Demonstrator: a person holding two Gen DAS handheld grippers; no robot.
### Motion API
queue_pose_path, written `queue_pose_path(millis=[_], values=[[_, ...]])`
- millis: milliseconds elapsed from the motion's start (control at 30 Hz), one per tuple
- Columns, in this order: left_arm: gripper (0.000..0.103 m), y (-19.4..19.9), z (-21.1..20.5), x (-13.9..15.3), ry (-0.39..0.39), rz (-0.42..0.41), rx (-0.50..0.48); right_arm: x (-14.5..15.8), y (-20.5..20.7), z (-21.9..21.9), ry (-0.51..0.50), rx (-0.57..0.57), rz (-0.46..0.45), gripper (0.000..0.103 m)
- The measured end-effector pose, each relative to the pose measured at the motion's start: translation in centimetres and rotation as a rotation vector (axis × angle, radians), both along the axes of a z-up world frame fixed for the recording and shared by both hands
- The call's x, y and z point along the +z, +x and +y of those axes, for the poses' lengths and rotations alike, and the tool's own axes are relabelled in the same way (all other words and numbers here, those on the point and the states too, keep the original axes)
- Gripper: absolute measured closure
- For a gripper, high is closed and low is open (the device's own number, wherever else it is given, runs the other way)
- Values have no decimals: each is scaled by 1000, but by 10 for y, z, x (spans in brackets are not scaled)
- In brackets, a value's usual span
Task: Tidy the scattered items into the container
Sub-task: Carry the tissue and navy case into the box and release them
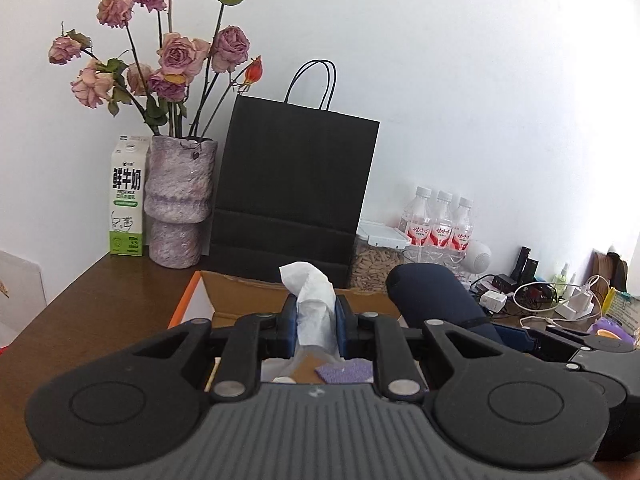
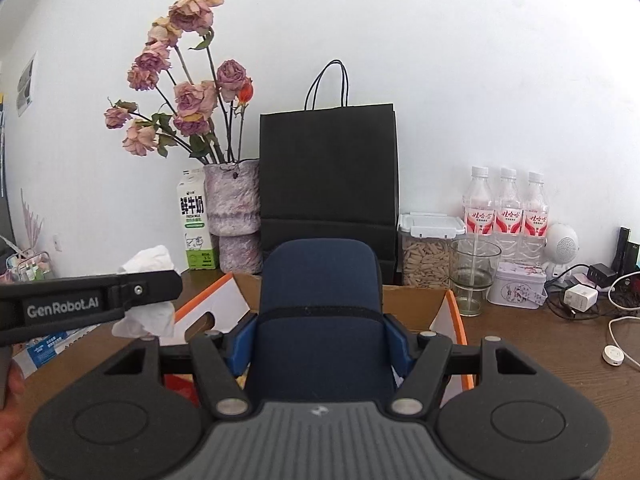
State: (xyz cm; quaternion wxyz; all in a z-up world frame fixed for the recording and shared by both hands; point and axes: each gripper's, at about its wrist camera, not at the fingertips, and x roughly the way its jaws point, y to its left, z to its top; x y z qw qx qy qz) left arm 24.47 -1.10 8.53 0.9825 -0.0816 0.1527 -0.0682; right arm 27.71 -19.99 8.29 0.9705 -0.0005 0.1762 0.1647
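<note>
- Left wrist view: the left claw point(image 1: 316, 320) is pinching a crumpled white tissue point(image 1: 314, 300) between its blue pads; the tissue sticks up above the fingertips, at 12 o'clock from the claw body; below and beyond it lies the open cardboard box point(image 1: 240, 294) with orange-edged flaps, on the brown table point(image 1: 100, 296); a purple cloth scrap point(image 1: 346, 372) already lies on the box floor, glimpsed under the claw; at 3 o'clock the dark blue case point(image 1: 436, 296) in the other claw is in sight.
- Right wrist view: the right claw point(image 2: 320, 342) is closed on that dark blue case point(image 2: 320, 300), a wide rounded thing standing up between the pads; the box point(image 2: 444, 308) opens just beyond, its far flaps at 1 and 11 o'clock; the left claw point(image 2: 152, 288) with its tissue point(image 2: 148, 320) reaches in from 9 o'clock, beside the box's left flap.
- Step, as I judge it: both items are grasped and carried, held above the box; neither is dropped in yet.
- Next move, likely: bring each claw over the open mouth, lower a little, then spread the pads; the light tissue may cling to a pad; the bulky case needs free floor so it does not catch a flap.
</note>
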Motion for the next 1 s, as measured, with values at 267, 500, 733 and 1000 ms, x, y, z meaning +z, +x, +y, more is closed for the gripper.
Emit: queue_pose_path(millis=[267,500,733,1000], values=[[85,82,-13,-31,34,75,11,-28,78,5,-29,0,56,39],[85,107,-12,-64,80,167,43,-56,104,4,-69,-26,139,39],[81,103,-12,-65,114,160,58,-54,95,7,-82,-18,132,39],[0,100,-1,-57,112,122,219,-42,94,-7,-71,-91,123,5]])
